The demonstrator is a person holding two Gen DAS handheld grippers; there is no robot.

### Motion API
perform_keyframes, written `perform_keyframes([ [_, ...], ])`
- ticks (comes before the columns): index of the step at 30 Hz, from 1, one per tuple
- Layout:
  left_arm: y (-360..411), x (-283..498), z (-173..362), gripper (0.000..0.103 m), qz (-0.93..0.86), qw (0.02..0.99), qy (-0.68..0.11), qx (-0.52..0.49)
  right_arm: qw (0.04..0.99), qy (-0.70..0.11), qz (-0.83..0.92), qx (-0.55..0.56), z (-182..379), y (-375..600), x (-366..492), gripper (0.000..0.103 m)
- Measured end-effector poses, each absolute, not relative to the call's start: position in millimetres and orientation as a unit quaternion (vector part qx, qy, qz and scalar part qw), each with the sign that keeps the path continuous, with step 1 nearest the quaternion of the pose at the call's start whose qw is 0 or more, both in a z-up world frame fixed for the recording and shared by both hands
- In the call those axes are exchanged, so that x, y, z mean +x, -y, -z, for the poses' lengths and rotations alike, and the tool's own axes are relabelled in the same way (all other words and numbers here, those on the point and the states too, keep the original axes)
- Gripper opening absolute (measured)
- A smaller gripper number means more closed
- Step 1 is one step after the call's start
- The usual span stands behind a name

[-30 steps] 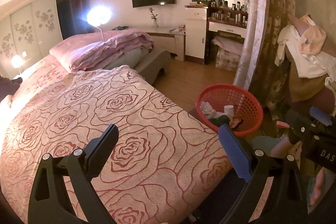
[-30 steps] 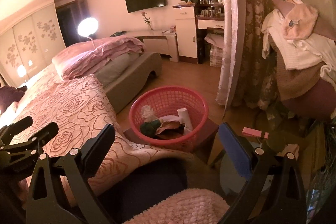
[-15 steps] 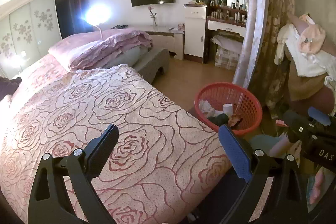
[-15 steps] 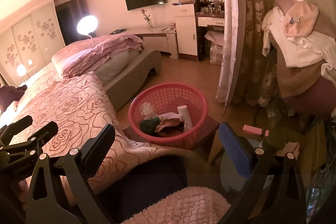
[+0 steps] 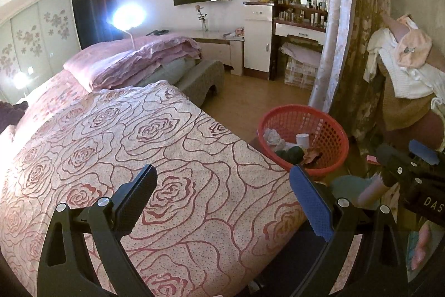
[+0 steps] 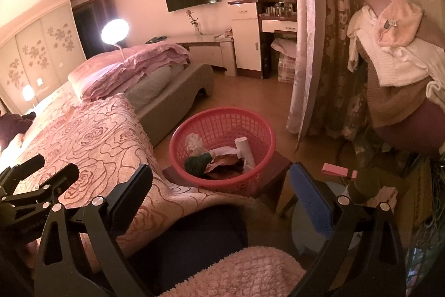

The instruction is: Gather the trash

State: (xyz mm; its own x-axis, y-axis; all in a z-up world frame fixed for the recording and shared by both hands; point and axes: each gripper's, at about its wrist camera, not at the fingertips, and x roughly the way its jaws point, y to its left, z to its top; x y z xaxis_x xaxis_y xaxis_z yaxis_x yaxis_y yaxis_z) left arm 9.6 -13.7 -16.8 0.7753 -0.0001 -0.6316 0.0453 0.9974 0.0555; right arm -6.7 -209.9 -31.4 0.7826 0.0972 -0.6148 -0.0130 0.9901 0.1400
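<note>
A red mesh basket stands on a low dark stool by the bed's corner. It holds trash: a white tube, crumpled white paper, a dark green wad and brown paper. My left gripper is open and empty above the rose-patterned bedspread. My right gripper is open and empty, just short of the basket. The left gripper also shows in the right wrist view, and the right gripper in the left wrist view.
Folded pink bedding lies at the bed's far end. A curtain hangs right of the basket. Piled clothes sit at right. A pink fluffy cloth lies below the right gripper. A dressing table stands at the back.
Both views shift slightly; the basket sits a little higher in the right wrist view. Both grippers stay open and empty.
</note>
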Motion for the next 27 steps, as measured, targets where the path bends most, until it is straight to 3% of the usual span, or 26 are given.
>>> perform_keyframes([
  [27, 12.3, 7.1, 20.4, 0.092, 0.018, 0.942, -0.333, 0.030, 0.939, -0.339, -0.027, 0.057, 40.3, 204.0, -4.7, 0.096],
])
